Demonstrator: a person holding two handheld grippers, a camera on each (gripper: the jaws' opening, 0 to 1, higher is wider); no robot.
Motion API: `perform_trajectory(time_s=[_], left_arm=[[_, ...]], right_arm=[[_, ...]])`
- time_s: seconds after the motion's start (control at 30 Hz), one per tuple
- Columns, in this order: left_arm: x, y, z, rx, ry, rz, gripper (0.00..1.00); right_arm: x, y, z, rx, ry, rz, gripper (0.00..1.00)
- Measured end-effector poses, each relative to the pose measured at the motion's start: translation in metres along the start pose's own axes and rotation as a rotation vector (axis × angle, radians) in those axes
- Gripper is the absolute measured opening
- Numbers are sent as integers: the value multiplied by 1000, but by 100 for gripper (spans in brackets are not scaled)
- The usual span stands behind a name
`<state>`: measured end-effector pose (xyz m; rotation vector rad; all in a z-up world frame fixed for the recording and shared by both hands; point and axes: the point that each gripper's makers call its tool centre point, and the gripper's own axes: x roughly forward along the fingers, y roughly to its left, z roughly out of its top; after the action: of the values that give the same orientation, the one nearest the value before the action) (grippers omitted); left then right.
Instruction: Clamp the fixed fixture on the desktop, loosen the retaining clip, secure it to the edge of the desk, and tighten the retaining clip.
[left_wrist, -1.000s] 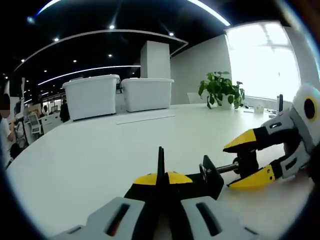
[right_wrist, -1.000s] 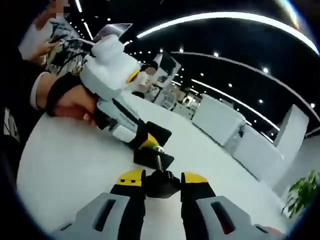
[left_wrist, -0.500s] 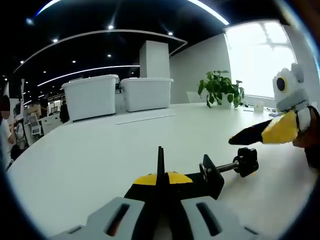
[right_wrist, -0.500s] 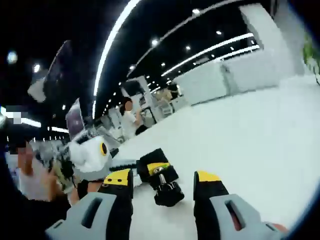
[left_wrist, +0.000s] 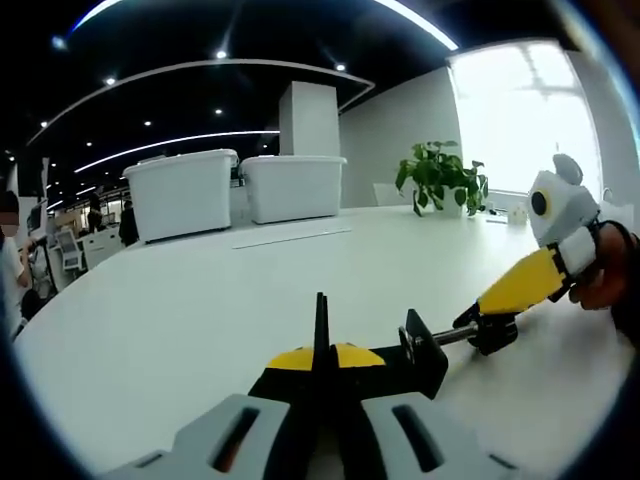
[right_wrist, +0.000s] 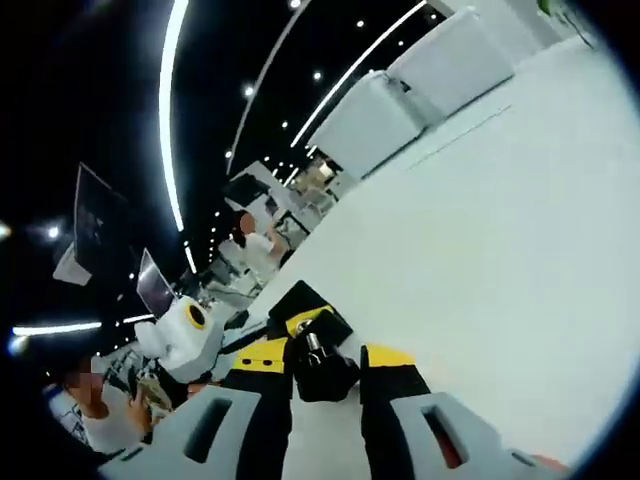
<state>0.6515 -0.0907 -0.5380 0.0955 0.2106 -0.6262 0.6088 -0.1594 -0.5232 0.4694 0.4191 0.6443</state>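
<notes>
While my left gripper (left_wrist: 322, 365) pinches the black fixture (left_wrist: 415, 355) at lower centre on the white desk (left_wrist: 200, 300), my right gripper (right_wrist: 325, 365) closes on its knob (right_wrist: 322, 372) (lower centre), where over-turning could twist it free.

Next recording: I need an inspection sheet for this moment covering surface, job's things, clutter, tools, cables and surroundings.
Surface: white desktop, bare where it shows.
Job's things: black clamp fixture lying on the desktop, its screw knob pointing toward the right tool.
Clutter: nothing seen near the fixture.
Tools: left tool shut on the clamp fixture; right tool has a jaw on either side of the screw knob, contact cannot be told.
Cables: nothing seen.
Surroundings: two white bins, a potted plant by a bright window, ceiling light strips, people at desks in the background.
</notes>
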Motion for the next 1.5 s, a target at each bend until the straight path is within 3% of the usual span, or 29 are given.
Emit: perform_trajectory(time_s=[0.17,0.27,0.3,0.33,0.43,0.53,0.6,0.63,0.7,0.8,0.9,0.97,1.07,1.17,1.27,1.37,1.5], left_arm=[[1,0,0,-7,-1,-1,5],[1,0,0,-9,-1,0,5],[1,0,0,-10,0,0,5],[1,0,0,-6,-1,1,5],[0,0,-1,-22,5,4,5],[0,0,-1,-18,5,4,5],[0,0,-1,-20,5,4,5],[1,0,-1,-18,5,5,5],[1,0,-1,-15,5,5,5],[1,0,-1,-13,4,5,5],[1,0,0,-14,3,5,5],[0,0,0,-13,3,5,5],[0,0,0,-12,3,6,5],[0,0,0,-12,3,5,5],[0,0,0,-11,2,5,5],[-1,0,0,-11,2,4,5],[0,1,0,-9,2,3,5]], right_arm=[[-1,14,-3,-478,4,-65,23],[0,20,-4,-841,15,-122,22],[2,21,-7,-1023,25,-160,22],[3,23,-8,-1114,19,-180,22],[3,24,-8,-1228,19,-219,22],[4,24,-9,-1409,19,-264,22],[4,23,-10,-1428,17,-271,23],[4,22,-9,-1411,14,-269,23],[4,19,-7,-1284,3,-233,24],[-1,23,-2,-909,-22,-140,31],[-6,21,4,-513,-22,-53,50],[-13,14,10,-184,-48,-8,49],[-19,4,18,103,-84,45,47],[-19,-12,11,172,-56,18,40],[-18,-13,-3,263,-15,25,31],[-14,-19,0,314,-20,18,25],[-12,-10,-7,435,17,55,22]])
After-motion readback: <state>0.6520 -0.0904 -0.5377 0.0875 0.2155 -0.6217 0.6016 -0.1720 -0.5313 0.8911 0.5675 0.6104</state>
